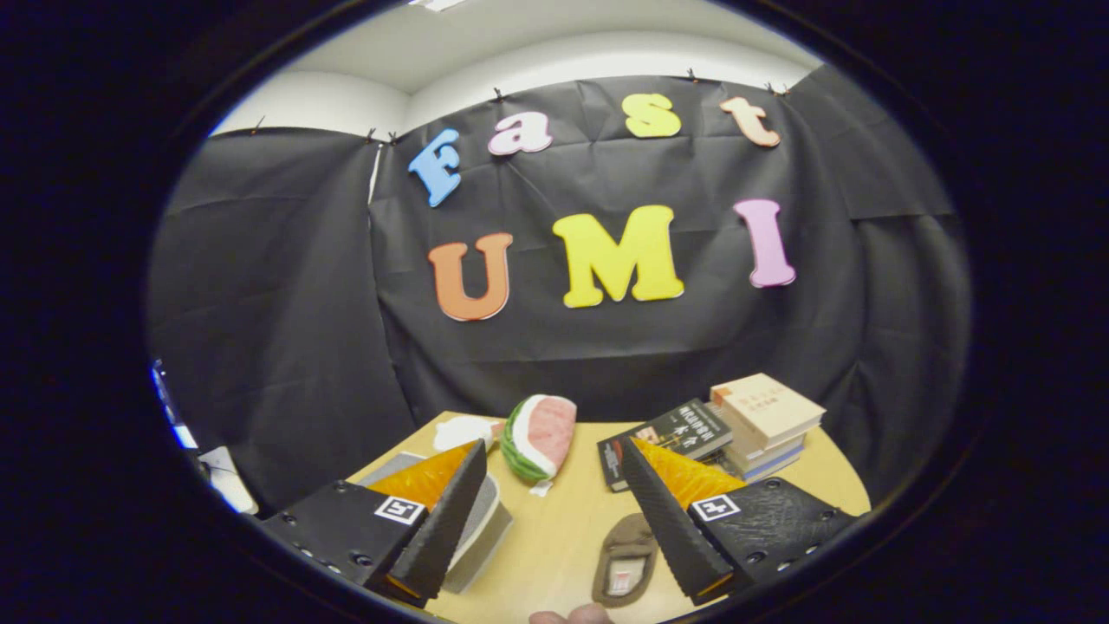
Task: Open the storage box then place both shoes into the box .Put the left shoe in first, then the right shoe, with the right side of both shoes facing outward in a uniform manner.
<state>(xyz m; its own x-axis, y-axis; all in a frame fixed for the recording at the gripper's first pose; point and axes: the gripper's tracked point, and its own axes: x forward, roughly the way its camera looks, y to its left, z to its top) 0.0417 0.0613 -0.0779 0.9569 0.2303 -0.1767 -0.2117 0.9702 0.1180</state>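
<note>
Booth wall (pixel 286 286): black cloth, creased, clipped along its top edge. Behind it: pale room wall (pixel 321 100) and white ceiling (pixel 537 39) (a bright light panel at the very top). Bench (pixel 563 529): light wood, smooth, standing against the cloth.

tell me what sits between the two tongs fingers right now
In the gripper view, the open tongs hold nothing: between the fingers lies bare wooden table, with a brown shoe flat on it close to the right finger.

Gripper (pixel 554 520) jaws spread wide over the table (pixel 563 537); a shoe (pixel 625 559) lies between them.
</note>
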